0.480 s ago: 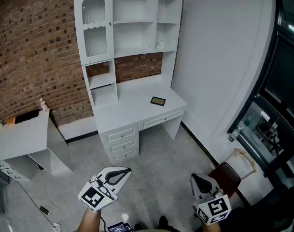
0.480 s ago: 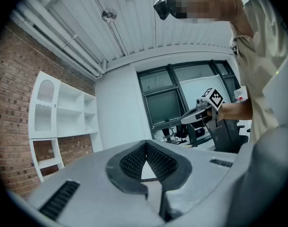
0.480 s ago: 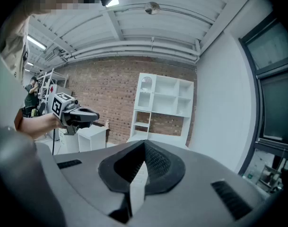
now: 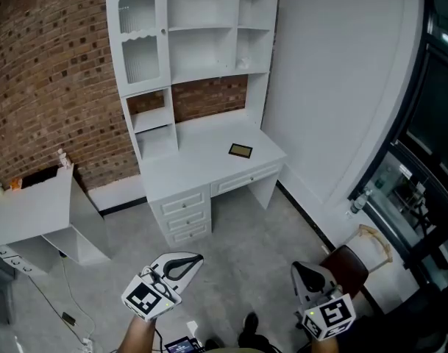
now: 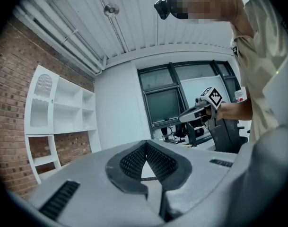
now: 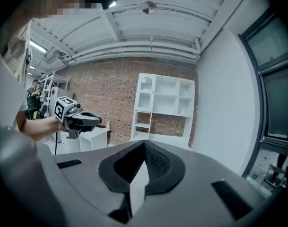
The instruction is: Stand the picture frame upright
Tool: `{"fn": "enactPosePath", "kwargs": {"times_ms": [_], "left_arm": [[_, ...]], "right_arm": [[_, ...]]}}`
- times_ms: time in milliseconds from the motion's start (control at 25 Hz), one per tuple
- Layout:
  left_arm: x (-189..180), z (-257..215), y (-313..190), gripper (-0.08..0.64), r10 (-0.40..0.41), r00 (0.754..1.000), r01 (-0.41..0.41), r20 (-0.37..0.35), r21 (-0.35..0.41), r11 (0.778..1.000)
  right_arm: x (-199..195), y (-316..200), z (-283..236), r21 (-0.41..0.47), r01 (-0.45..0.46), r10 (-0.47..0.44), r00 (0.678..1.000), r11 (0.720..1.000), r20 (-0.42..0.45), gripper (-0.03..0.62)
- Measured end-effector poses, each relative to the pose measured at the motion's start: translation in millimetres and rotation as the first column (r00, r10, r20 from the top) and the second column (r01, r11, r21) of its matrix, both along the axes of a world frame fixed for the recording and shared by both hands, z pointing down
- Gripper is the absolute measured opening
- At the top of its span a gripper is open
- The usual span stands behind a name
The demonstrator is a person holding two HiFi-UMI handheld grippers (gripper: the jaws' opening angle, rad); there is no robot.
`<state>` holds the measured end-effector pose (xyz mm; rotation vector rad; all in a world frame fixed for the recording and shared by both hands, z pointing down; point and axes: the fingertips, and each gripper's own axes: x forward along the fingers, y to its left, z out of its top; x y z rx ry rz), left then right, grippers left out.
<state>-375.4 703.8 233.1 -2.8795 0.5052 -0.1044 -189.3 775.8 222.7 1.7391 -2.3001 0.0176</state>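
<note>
A small dark picture frame (image 4: pixel 240 151) with a gold rim lies flat on the white desk (image 4: pixel 201 164), toward its right end. Both grippers hang low in the head view, far from the desk. My left gripper (image 4: pixel 185 259) is shut and holds nothing. My right gripper (image 4: pixel 303 271) is shut and empty too. In the left gripper view the jaws (image 5: pixel 146 148) meet at their tips and the right gripper (image 5: pixel 200 110) shows across the room. In the right gripper view the jaws (image 6: pixel 144 148) are closed and the left gripper (image 6: pixel 80 119) shows at left.
A tall white shelf unit (image 4: pixel 190 43) rises from the desk against a brick wall (image 4: pixel 47 87). Drawers (image 4: pixel 185 215) sit under the desk. A low white side table (image 4: pixel 32 212) stands at left, a brown chair (image 4: pixel 349 267) at right, cables (image 4: pixel 65 318) on the floor.
The view has shifted slightly: the desk and shelf unit sit a little higher in the picture. Both grippers stay shut and low, barely moved.
</note>
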Motion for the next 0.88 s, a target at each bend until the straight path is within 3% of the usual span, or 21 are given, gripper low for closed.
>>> {"fn": "enactPosePath", "kwargs": {"times_ms": [280,680,880], "left_arm": [[52,13,-42,0.008,-0.012,0.999,0.013,0.035,-0.026,1.0],[187,18,-142,0.008,-0.065,0.994,0.067,0.083,-0.023,0.997],[232,11,-186,0.008,-0.118,0.989,0.119,0.089,-0.007,0.993]], "right_arm": [[50,-45,9,0.013,0.019,-0.02,0.999,1.0,0.031,0.003],[184,-149,37,-0.023,0.062,-0.061,0.996,0.998,0.059,0.003],[237,-193,37,-0.006,0.093,-0.093,0.994,0.996,0.063,0.003]]}}
